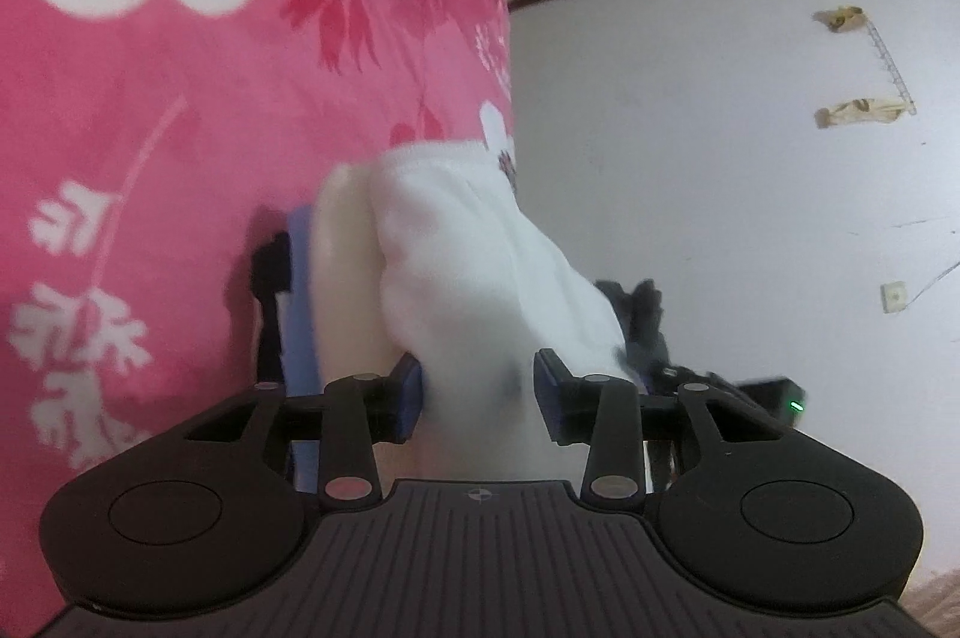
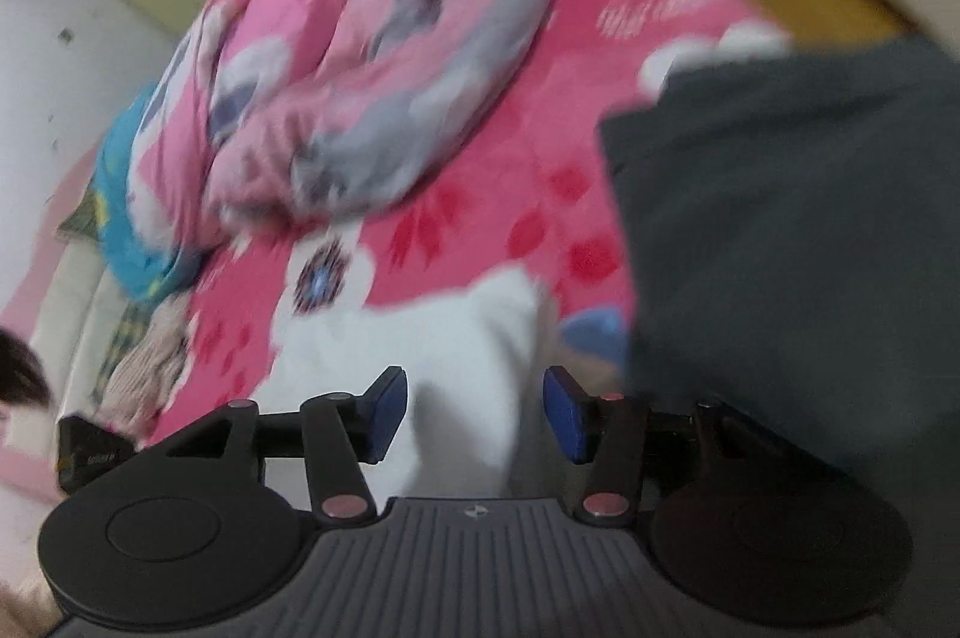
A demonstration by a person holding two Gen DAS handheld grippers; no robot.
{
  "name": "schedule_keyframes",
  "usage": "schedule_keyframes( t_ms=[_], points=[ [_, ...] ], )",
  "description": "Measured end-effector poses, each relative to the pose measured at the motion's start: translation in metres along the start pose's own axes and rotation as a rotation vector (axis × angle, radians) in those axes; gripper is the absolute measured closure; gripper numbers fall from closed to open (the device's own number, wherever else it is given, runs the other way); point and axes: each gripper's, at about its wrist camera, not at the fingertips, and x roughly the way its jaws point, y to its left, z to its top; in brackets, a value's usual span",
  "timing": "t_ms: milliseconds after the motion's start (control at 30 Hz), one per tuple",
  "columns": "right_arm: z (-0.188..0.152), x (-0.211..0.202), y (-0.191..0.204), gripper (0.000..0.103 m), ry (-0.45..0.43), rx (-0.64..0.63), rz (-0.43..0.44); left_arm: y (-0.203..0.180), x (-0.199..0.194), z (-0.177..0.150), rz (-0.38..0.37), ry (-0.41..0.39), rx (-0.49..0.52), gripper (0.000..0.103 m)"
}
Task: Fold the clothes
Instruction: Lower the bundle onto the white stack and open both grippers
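Between the pads: white garment passes through the left gripper, rising toward 12 o'clock over the pink floral bedspread.
Left gripper state: jaws partly apart; the left pad touches cloth, a firm pinch cannot be told.
Right gripper state: right gripper stands apart, white cloth lying loose in the gap, untouched by the blue pads.
Garment position: on the bedspread, at 12 o'clock from both tools; dark grey garment at 2 o'clock in the right view; crumpled quilt at 11 o'clock.
Doing it well: probably let go cleanly, level the edges, then smooth the fold flat.
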Motion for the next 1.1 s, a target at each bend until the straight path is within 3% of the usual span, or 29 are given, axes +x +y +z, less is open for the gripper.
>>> schedule_keyframes(
  t_ms=[100, 200, 267, 367, 467, 600, 767, 867, 933, 1033, 1100],
  points=[
    [-0.008, -0.035, 0.01, 0.05, -0.095, -0.01, -0.064, -0.013, -0.018, 0.0, 0.064, -0.077, 0.066, 0.064],
    [-0.032, -0.069, 0.035, 0.055, -0.121, -0.083, -0.081, -0.04, -0.034, -0.007, 0.052, -0.087, 0.199, 0.064],
    [-0.054, -0.085, 0.057, 0.06, -0.098, -0.167, -0.074, -0.061, -0.035, -0.021, 0.017, -0.024, 0.308, 0.064],
    [-0.087, -0.09, 0.08, 0.065, -0.019, -0.26, -0.075, -0.08, -0.019, -0.051, -0.016, 0.14, 0.44, 0.064],
    [-0.116, -0.057, 0.078, 0.068, 0.097, -0.328, -0.193, -0.073, 0.011, -0.081, 0.064, 0.252, 0.524, 0.063],
    [-0.131, -0.029, 0.078, 0.072, 0.203, -0.421, -0.338, -0.059, 0.019, -0.083, 0.051, 0.277, 0.461, 0.064],
    [-0.097, -0.059, 0.118, 0.072, 0.081, -0.57, -0.342, -0.055, 0.018, -0.077, 0.054, 0.265, 0.434, 0.064],
    [-0.069, -0.043, 0.126, 0.072, -0.015, -0.596, -0.292, -0.057, 0.018, -0.081, 0.051, 0.251, 0.436, 0.063],
    [-0.056, -0.016, 0.117, 0.072, -0.031, -0.572, -0.3, -0.06, 0.017, -0.086, 0.056, 0.237, 0.451, 0.062],
    [-0.051, 0.038, 0.078, 0.072, 0.075, -0.443, -0.399, -0.058, 0.015, -0.089, 0.048, 0.219, 0.448, 0.062],
    [-0.043, 0.042, 0.07, 0.073, 0.087, -0.363, -0.431, -0.057, 0.015, -0.089, 0.029, 0.217, 0.437, 0.062]
  ],
)
